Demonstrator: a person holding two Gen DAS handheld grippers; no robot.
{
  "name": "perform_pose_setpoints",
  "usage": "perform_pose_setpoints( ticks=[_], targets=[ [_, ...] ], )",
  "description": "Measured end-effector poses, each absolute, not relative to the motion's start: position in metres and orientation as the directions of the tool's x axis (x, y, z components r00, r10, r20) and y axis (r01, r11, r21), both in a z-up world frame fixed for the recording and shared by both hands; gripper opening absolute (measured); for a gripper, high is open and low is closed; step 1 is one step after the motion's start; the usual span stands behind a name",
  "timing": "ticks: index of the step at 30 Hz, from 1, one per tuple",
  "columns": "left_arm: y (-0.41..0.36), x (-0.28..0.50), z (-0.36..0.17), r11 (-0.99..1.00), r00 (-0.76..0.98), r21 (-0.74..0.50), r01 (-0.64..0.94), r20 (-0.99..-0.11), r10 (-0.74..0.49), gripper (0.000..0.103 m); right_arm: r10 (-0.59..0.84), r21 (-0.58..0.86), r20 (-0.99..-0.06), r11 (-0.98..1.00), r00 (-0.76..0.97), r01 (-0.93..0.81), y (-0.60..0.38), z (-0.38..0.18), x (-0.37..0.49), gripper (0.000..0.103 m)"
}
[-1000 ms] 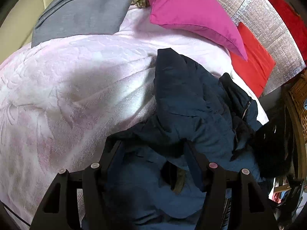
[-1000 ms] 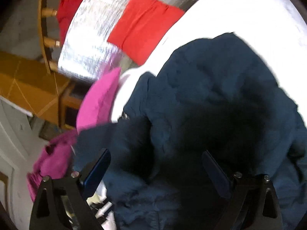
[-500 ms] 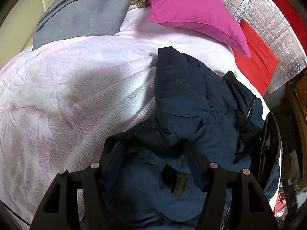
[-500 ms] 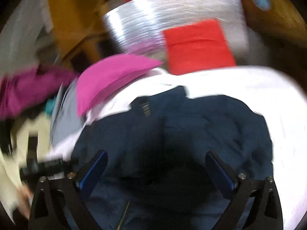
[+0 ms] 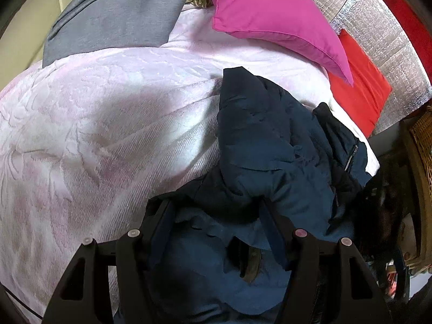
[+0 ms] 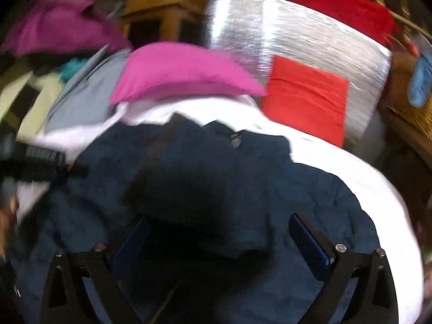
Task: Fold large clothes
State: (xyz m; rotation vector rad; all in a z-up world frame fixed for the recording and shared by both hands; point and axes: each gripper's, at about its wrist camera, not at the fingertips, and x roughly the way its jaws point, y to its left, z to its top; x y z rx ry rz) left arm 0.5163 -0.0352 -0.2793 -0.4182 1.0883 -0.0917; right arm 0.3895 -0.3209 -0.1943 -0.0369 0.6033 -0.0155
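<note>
Jacket fabric fills the gap between the fingers of the left gripper [image 5: 216,229]: a bunched fold of the navy jacket [image 5: 270,140] sits right at the finger roots, jaws roughly half spread. Pads look pressed into the cloth on both sides, but the fold is thick and dark, so a true pinch versus a loose straddle cannot be told. From this gripper the garment runs ahead and to the right, long axis slanting from the near hem up toward a pointed end, possibly a sleeve or collar, that lies on the pale pink bedspread [image 5: 94,135]. A zipper [image 5: 351,156] shows at the right edge of the heap, near the mattress edge. Right gripper [image 6: 216,240]: jaws fully spread, nothing between the pads; the jacket lies directly beneath and ahead of it, a dark collar or hood lump just beyond the fingertips. That view is motion-blurred, so detail is poor. Judgement: left gripper is the nearer one, already in the cloth; the right is above the opposite side of the heap and free to take a second corner. The coming move turns on spreading the crumpled jacket along that slanted axis before any fold. Farther off from both grippers: magenta pillow [image 5: 270,19], grey garment [image 5: 116,13] to its left, red cushion [image 5: 359,89] against a silver quilted panel [image 5: 383,37].
</note>
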Motion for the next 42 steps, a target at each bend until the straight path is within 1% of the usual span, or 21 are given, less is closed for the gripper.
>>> perform_pose_setpoints(
  ticks=[3,6,7,9,11,12,15,18,20,21,22,23,24,25,27,28,31,34,38,40,42],
  targets=[
    [-0.036,0.517,-0.279,0.919,0.47,-0.371,-0.134,-0.84,-0.27,0.065,-0.02,0.139,-0.544,0.984,0.839,0.114,-0.367,-0.186,0.391,0.103],
    [-0.037,0.519,-0.279,0.921,0.471,-0.366,-0.135,-0.841,-0.265,0.065,0.006,0.328,-0.562,0.92,0.827,0.215,-0.416,-0.19,0.395,0.103],
    [-0.037,0.519,-0.279,0.921,0.471,-0.366,-0.136,-0.841,-0.265,0.065,0.047,0.439,-0.563,0.863,0.825,0.25,-0.441,-0.198,0.394,0.103],
    [-0.037,0.521,-0.279,0.919,0.469,-0.368,-0.138,-0.842,-0.267,0.065,0.131,0.592,-0.544,0.76,0.829,0.268,-0.472,-0.21,0.393,0.103],
    [-0.036,0.521,-0.279,0.917,0.466,-0.374,-0.141,-0.842,-0.272,0.065,0.255,0.753,-0.48,0.61,0.84,0.246,-0.503,-0.228,0.393,0.103],
    [-0.036,0.522,-0.279,0.915,0.465,-0.379,-0.141,-0.841,-0.277,0.065,0.296,0.807,-0.448,0.54,0.843,0.239,-0.513,-0.237,0.394,0.103],
    [-0.03,0.523,-0.277,0.903,0.463,-0.408,-0.139,-0.832,-0.305,0.065,0.359,0.903,-0.356,0.372,0.863,0.218,-0.533,-0.256,0.393,0.103],
    [-0.023,0.525,-0.275,0.885,0.468,-0.444,-0.143,-0.818,-0.335,0.065,0.382,0.928,-0.319,0.312,0.868,0.204,-0.535,-0.261,0.388,0.103],
    [-0.022,0.526,-0.276,0.882,0.466,-0.448,-0.143,-0.817,-0.34,0.065,0.383,0.919,-0.344,0.324,0.857,0.224,-0.534,-0.263,0.392,0.098],
    [-0.022,0.526,-0.278,0.884,0.464,-0.445,-0.142,-0.819,-0.337,0.065,0.374,0.906,-0.374,0.343,0.849,0.248,-0.533,-0.264,0.394,0.085],
    [-0.023,0.526,-0.279,0.887,0.463,-0.44,-0.142,-0.822,-0.333,0.065,0.372,0.889,-0.41,0.367,0.833,0.273,-0.531,-0.267,0.398,0.063],
    [-0.024,0.527,-0.28,0.89,0.46,-0.434,-0.142,-0.825,-0.329,0.065,0.376,0.879,-0.433,0.379,0.819,0.29,-0.53,-0.27,0.402,0.049],
    [-0.025,0.527,-0.281,0.892,0.457,-0.429,-0.141,-0.827,-0.326,0.065,0.381,0.864,-0.465,0.391,0.799,0.317,-0.528,-0.275,0.405,0.024],
    [-0.026,0.526,-0.282,0.893,0.457,-0.428,-0.14,-0.828,-0.325,0.065,0.374,0.849,-0.495,0.401,0.785,0.344,-0.525,-0.279,0.407,0.02],
    [-0.026,0.525,-0.281,0.896,0.46,-0.424,-0.137,-0.828,-0.321,0.065,0.354,0.843,-0.494,0.417,0.794,0.339,-0.523,-0.273,0.405,0.017],
    [-0.026,0.524,-0.281,0.898,0.461,-0.418,-0.135,-0.829,-0.316,0.063,0.342,0.838,-0.491,0.437,0.801,0.327,-0.521,-0.266,0.402,0.014],
    [-0.026,0.521,-0.281,0.908,0.466,-0.4,-0.126,-0.832,-0.302,0.058,0.303,0.819,-0.471,0.498,0.828,0.284,-0.513,-0.244,0.395,0.014],
    [-0.021,0.515,-0.279,0.904,0.467,-0.409,-0.127,-0.828,-0.31,0.054,0.286,0.807,-0.46,0.53,0.841,0.262,-0.506,-0.231,0.383,0.014],
    [-0.017,0.504,-0.275,0.906,0.472,-0.409,-0.114,-0.824,-0.313,0.045,0.281,0.803,-0.471,0.529,0.837,0.274,-0.503,-0.229,0.369,0.014],
    [-0.018,0.5,-0.274,0.91,0.472,-0.402,-0.105,-0.825,-0.31,0.042,0.277,0.797,-0.486,0.53,0.829,0.29,-0.504,-0.232,0.363,0.014],
    [-0.018,0.496,-0.272,0.914,0.466,-0.392,-0.101,-0.831,-0.305,0.041,0.272,0.787,-0.503,0.536,0.82,0.305,-0.503,-0.235,0.359,0.014]
  ],
)
